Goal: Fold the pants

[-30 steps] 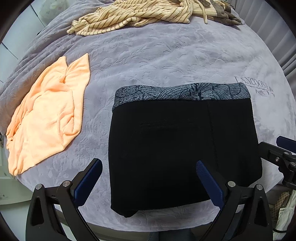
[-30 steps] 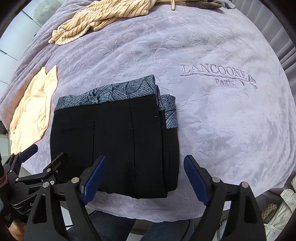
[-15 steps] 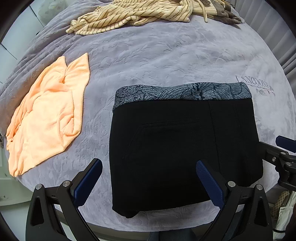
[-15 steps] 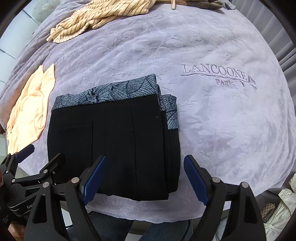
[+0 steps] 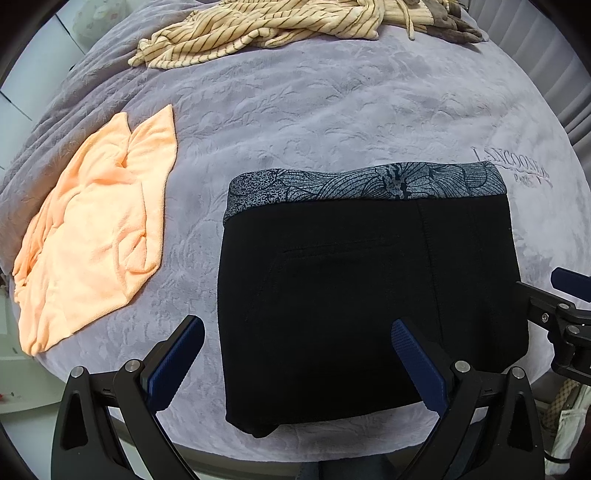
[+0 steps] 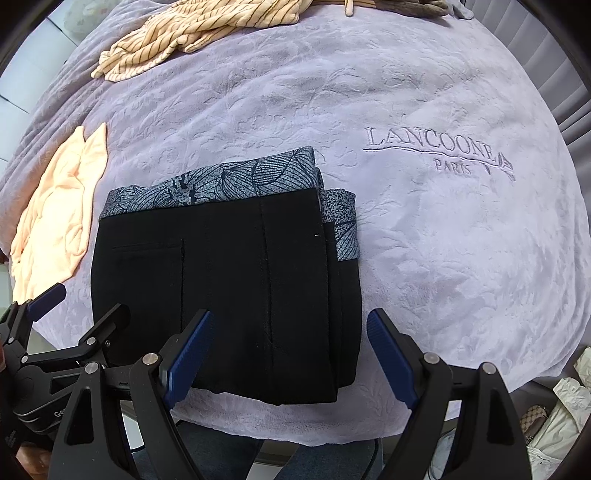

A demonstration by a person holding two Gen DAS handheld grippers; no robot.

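The black pants [image 5: 362, 295] with a grey leaf-print waistband [image 5: 365, 182] lie folded into a compact rectangle near the front edge of the bed; they also show in the right wrist view [image 6: 221, 288]. My left gripper [image 5: 295, 354] is open and empty, held above the pants' near left part. My right gripper [image 6: 288, 350] is open and empty, above the pants' near right edge. The right gripper shows at the right of the left wrist view [image 5: 561, 306], and the left gripper at the lower left of the right wrist view [image 6: 55, 332].
The bed has a lilac embossed blanket [image 6: 443, 240] with "LANCOONE PARIS" stitched on it. An orange garment [image 5: 96, 225] lies to the left of the pants. A striped beige garment [image 5: 258, 29] lies at the far side. The bed's front edge is just below the pants.
Both grippers have stayed open and shifted only slightly. The pants have not moved.
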